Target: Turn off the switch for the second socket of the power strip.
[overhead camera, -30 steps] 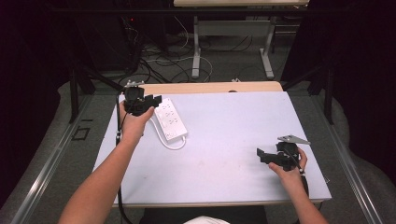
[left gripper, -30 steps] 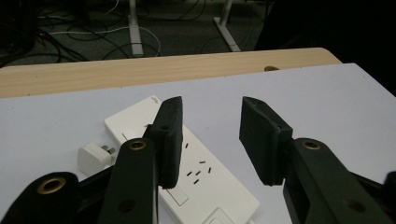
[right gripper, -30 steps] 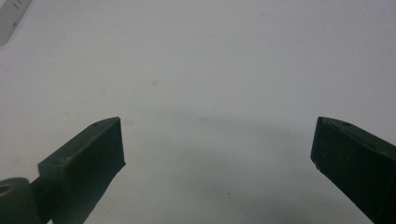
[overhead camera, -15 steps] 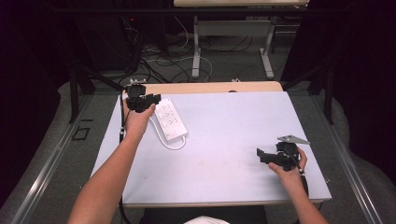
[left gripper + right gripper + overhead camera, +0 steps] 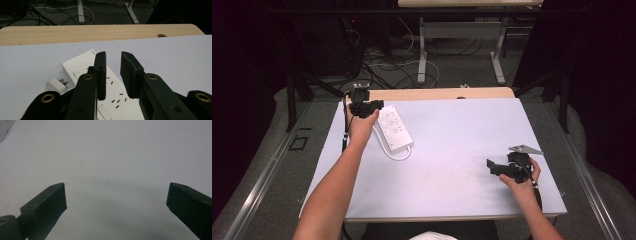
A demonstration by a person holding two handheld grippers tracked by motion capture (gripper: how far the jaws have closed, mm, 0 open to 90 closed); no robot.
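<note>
Nearest the person, the right gripper [image 5: 499, 167] sits low on the near right part of the white table [image 5: 462, 150], jaws spread wide with nothing but bare tabletop between them. It looks parked, well away from the action.

Further out on the left, the left gripper [image 5: 371, 106] hangs over the far left end of the white power strip [image 5: 394, 129], which lies flat and at a slant near the table's far left corner. Its jaws have just been closing and now stand with only a narrow gap; in the left gripper view that gap sits above the strip's top face, and I can't see the pads pressing on anything, so I'd call it released for now. The strip's white plug [image 5: 55, 85] lies on the table just beside the strip, and its cord [image 5: 394, 154] loops round the near end. Behind all that is the wooden edge [image 5: 100, 33] of the desk.

My read: early days. The strip isn't grasped or lifted and the plug is untouched, so pretty much all the real handling is left.
</note>
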